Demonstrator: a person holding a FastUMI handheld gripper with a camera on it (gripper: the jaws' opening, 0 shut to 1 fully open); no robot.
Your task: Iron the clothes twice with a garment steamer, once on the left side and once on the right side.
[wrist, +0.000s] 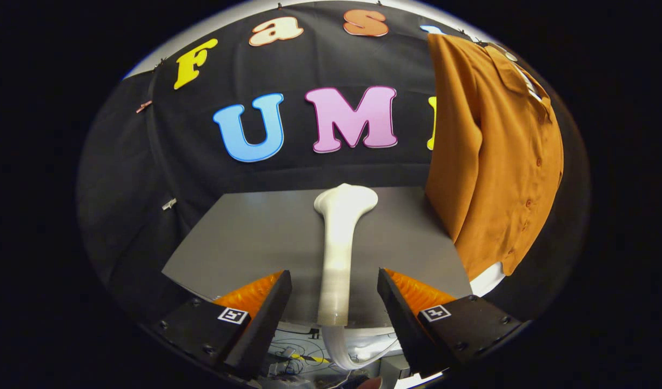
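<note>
A white garment steamer (339, 237) lies on the grey table (244, 237), its handle pointing toward me and its wide head at the far end. The handle end runs between the two fingers of my gripper (334, 283), which stands open with a gap on each side of the handle. Neither finger touches it. An orange-brown button shirt (498, 156) hangs upright to the right of the steamer, beyond the right finger, its hem reaching down near the table's right edge.
The steamer's white hose (344, 351) drops off the table's near edge below the fingers. Cables and boxes (298, 362) lie on the floor under that edge. The black cloth wall (147, 162) closes the back and left of the table.
</note>
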